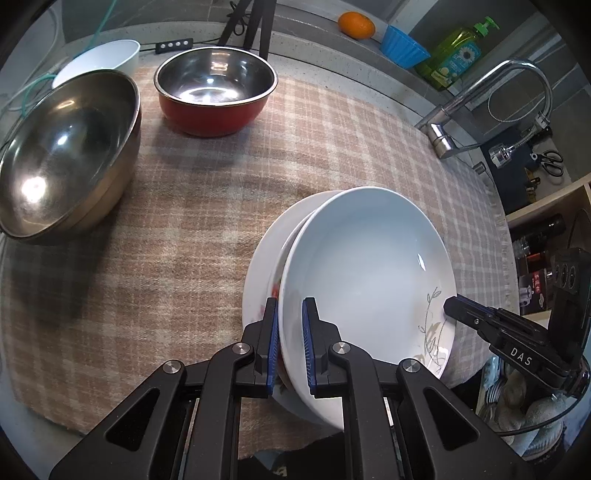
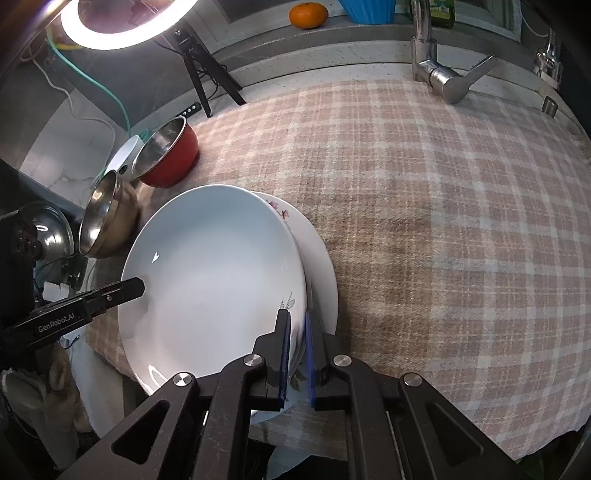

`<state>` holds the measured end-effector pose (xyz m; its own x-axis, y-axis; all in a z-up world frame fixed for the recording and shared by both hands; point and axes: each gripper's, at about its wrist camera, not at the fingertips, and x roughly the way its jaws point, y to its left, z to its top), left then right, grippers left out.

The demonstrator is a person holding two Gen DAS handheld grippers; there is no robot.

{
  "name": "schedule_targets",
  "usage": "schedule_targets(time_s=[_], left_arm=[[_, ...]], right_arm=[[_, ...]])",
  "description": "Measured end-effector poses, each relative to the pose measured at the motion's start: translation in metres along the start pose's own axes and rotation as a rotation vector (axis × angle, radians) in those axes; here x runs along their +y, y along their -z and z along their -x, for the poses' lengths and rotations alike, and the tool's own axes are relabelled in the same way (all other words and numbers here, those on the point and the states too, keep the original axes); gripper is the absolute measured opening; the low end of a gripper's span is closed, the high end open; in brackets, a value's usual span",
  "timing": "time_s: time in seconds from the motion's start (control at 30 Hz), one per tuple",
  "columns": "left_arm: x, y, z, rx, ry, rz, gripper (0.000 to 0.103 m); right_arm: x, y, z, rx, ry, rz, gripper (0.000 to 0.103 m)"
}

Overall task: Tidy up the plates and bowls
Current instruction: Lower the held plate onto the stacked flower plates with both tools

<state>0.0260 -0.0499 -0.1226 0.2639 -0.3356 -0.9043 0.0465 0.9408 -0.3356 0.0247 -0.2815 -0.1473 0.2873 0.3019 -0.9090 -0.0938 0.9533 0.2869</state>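
A white plate with a grey plant motif (image 1: 365, 258) (image 2: 214, 273) lies offset over a second white plate with pink flowers (image 1: 264, 258) (image 2: 317, 254) on the plaid cloth. Whether the two plates touch I cannot tell. My left gripper (image 1: 290, 303) is shut on the upper plate's near-left rim, one blue pad inside and one outside. My right gripper (image 2: 295, 315) is shut on the same plate's opposite rim. Each gripper shows in the other's view: the right gripper (image 1: 456, 308) at the plate's right edge, the left gripper (image 2: 135, 287) at its left edge.
A large steel bowl (image 1: 66, 155) (image 2: 103, 218), a red bowl (image 1: 214, 92) (image 2: 166, 151) and a white bowl (image 1: 107, 55) stand at the far left. A faucet (image 1: 480, 92) (image 2: 439, 74), an orange (image 1: 356, 24), a blue cup (image 1: 402, 46) and a soap bottle (image 1: 458, 51) line the back right.
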Motion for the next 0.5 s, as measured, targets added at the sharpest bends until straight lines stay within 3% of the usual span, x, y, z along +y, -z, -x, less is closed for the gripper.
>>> schedule_targets(time_s=[0.5], left_arm=[[-0.0081,-0.0016,0.0004,-0.003,-0.047,-0.076,0.01]], right_arm=[[0.0021,0.0022,-0.0029,0.012,0.013,0.008,0.006]])
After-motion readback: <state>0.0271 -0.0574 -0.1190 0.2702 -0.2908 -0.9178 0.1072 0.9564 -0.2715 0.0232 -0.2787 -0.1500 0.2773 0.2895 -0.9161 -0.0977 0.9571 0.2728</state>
